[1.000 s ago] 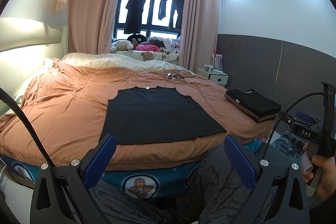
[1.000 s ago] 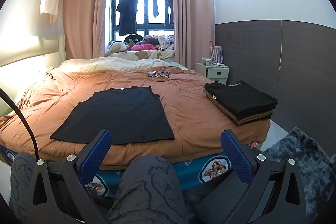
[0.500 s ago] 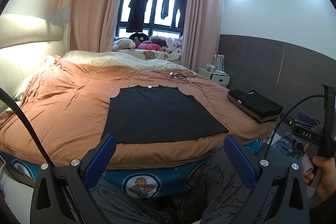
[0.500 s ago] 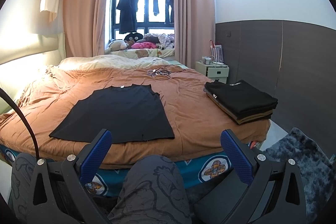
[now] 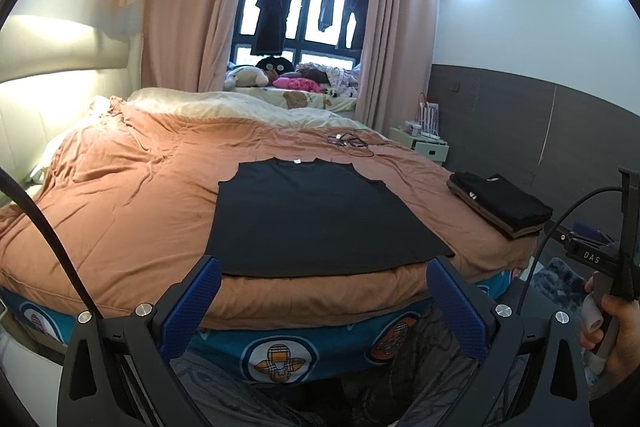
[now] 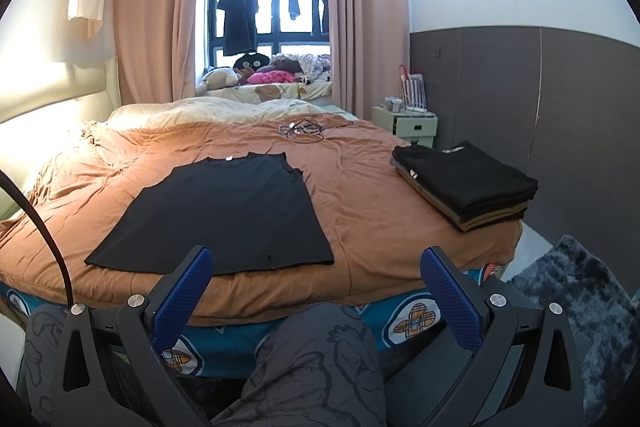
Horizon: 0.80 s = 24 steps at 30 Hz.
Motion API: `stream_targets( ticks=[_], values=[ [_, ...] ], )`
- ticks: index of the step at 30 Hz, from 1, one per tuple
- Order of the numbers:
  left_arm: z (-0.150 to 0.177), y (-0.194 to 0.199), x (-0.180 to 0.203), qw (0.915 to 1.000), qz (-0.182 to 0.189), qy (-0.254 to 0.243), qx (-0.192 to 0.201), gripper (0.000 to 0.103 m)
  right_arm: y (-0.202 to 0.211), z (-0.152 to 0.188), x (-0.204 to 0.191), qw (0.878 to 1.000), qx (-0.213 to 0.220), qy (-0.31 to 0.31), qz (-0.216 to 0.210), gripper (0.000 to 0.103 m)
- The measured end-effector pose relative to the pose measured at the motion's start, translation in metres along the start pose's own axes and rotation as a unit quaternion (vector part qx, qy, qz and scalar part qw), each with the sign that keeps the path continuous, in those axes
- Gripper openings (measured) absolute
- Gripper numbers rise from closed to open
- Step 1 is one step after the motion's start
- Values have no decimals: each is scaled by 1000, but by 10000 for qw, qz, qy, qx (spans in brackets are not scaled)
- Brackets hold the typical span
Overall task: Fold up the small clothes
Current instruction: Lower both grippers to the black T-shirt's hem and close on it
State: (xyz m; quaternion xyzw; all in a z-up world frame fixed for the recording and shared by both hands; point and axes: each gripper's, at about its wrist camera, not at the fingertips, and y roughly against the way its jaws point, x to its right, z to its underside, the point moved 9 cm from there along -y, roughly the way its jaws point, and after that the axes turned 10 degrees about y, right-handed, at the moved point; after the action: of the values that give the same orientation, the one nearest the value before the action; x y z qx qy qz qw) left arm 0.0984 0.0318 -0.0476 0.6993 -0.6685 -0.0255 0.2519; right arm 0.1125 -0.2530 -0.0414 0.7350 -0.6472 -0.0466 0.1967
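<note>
A black sleeveless top [image 5: 316, 215] lies flat on the brown bedspread [image 5: 120, 211], hem toward me; it also shows in the right wrist view [image 6: 224, 215]. My left gripper [image 5: 320, 287] is open and empty, held off the bed's near edge just below the hem. My right gripper [image 6: 316, 275] is open and empty, off the near edge, right of the top's hem corner. The right gripper's handle, held in a hand, shows at the right of the left wrist view [image 5: 612, 259].
A stack of folded dark clothes [image 6: 468, 183] sits at the bed's right edge. Tangled cables [image 6: 300, 127] lie farther back on the bedspread [image 6: 360, 195]. A nightstand [image 6: 404, 125] stands beyond. My knee [image 6: 316, 355] is below the grippers. A grey rug [image 6: 576, 287] lies on the floor at right.
Both views have shifted slightly closer to the bed and lower. The top lies unmoved. Both grippers stay open.
</note>
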Motion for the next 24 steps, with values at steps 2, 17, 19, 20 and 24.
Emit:
stream_targets(
  ticks=[2, 17, 19, 20, 24],
  values=[
    [-3, -9, -9, 10000, -50, 56, -4, 103, -10, -2, 2, 10000, -56, -49, -39, 103],
    [-22, -118, -113, 9918, -724, 800, -682, 68, -130, -34, 23, 9952, -875, -340, -290, 95],
    [-19, -132, -131, 9887, -818, 944, -823, 65, -149, -34, 27, 9928, -1071, -418, -351, 88],
    [-17, -140, -140, 9867, -877, 1021, -914, 61, -157, -34, 29, 9913, -1176, -457, -375, 86],
    [-7, -165, -163, 9794, -973, 1255, -1245, 51, -178, -32, 33, 9862, -1471, -562, -504, 77]
  ],
)
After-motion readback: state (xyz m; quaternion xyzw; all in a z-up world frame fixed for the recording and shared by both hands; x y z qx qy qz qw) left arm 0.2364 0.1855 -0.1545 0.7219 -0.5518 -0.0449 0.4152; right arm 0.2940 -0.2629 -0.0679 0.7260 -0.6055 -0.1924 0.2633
